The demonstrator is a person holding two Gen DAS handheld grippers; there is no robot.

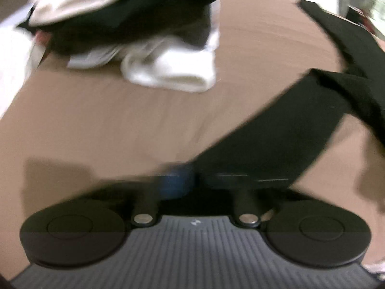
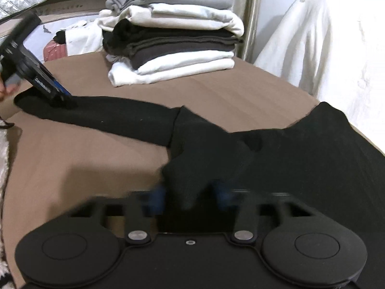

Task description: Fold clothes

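A brown-covered bed [image 2: 216, 91] carries everything. A black garment [image 2: 276, 159] lies spread on it directly ahead of the right gripper [image 2: 190, 197], one long sleeve [image 2: 101, 118] stretching away to the left toward the left gripper [image 2: 66, 101]. Beyond it stands a stack of folded clothes [image 2: 173, 38]. Ahead of the left gripper lies a loose heap of clothes [image 1: 134, 24].

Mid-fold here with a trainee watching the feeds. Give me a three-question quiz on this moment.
1. True or false: the left gripper is at the end of the black garment's sleeve.
2. What lies on top of the folded stack? A) gray item B) black item C) pink item
3. What colour is the surface under the garment?

Key: 1 true; 2 A; 3 brown.
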